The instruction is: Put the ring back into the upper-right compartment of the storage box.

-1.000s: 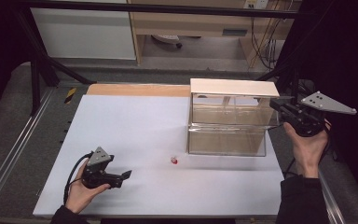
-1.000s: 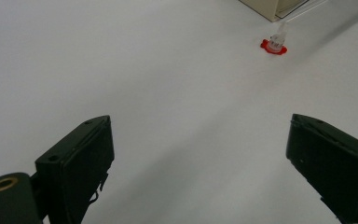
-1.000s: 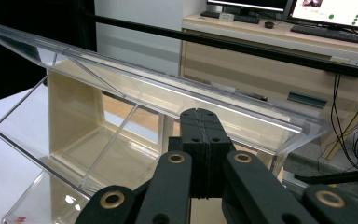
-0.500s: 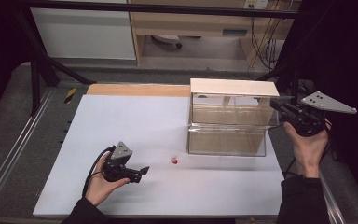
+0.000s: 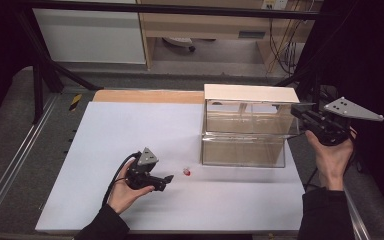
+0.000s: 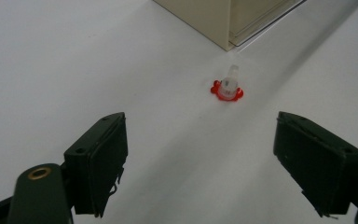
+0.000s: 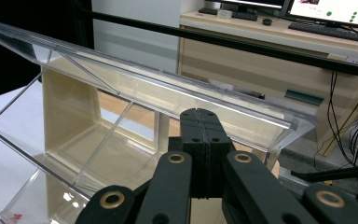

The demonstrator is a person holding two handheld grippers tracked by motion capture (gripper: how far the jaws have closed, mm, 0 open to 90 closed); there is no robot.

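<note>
Left gripper [image 5: 169, 178]: low over the white table [image 5: 130, 130], near side, pointing right at the small red-based piece; jaws wide with nothing between them, and they have just been closing a little.
Small piece [image 6: 227, 87]: clear top on a red base, on the table just right of the left gripper, near the box's near-left corner.
Right gripper [image 5: 296, 111]: jaws pressed together, at the right end of the clear box [image 5: 244, 131].

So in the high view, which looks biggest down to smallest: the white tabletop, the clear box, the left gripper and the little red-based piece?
1. White tabletop, by far the largest.
2. Clear box.
3. Left gripper, though it sits nearer the camera, which flatters it a little.
4. Little red-based piece, a tiny speck beside the others.
</note>
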